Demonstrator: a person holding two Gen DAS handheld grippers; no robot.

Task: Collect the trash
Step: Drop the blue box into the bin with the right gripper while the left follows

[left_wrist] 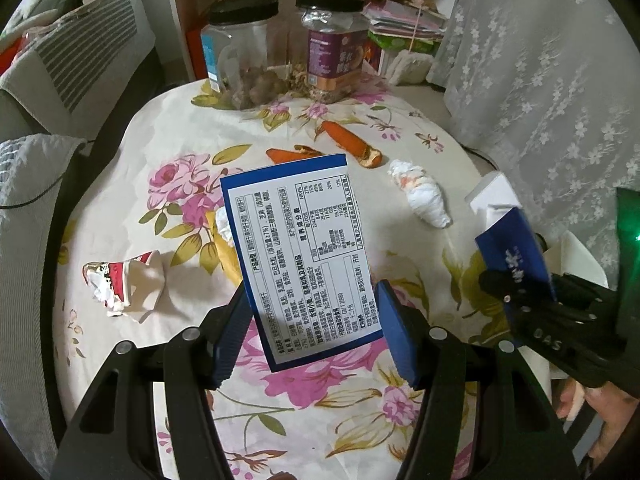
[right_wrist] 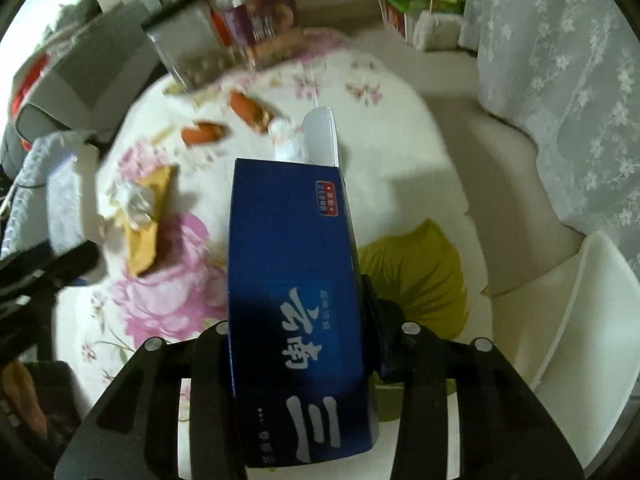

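I hold one piece of trash per claw. Left gripper (left_wrist: 312, 320) clamps the labelled box (left_wrist: 296, 248); right gripper (right_wrist: 298, 360) clamps the blue carton (right_wrist: 292, 280). Crumpled tissue (left_wrist: 420, 196) lies ahead, probably loose. Next: find a bin; none visible.

— What is seen on the table (left_wrist: 400, 420)?
— Two jars (left_wrist: 334, 40) are set at the far edge; carrot pieces (left_wrist: 348, 140) lie before them, a crumpled cup (left_wrist: 124, 284) at left, tissue (left_wrist: 420, 192) at right.
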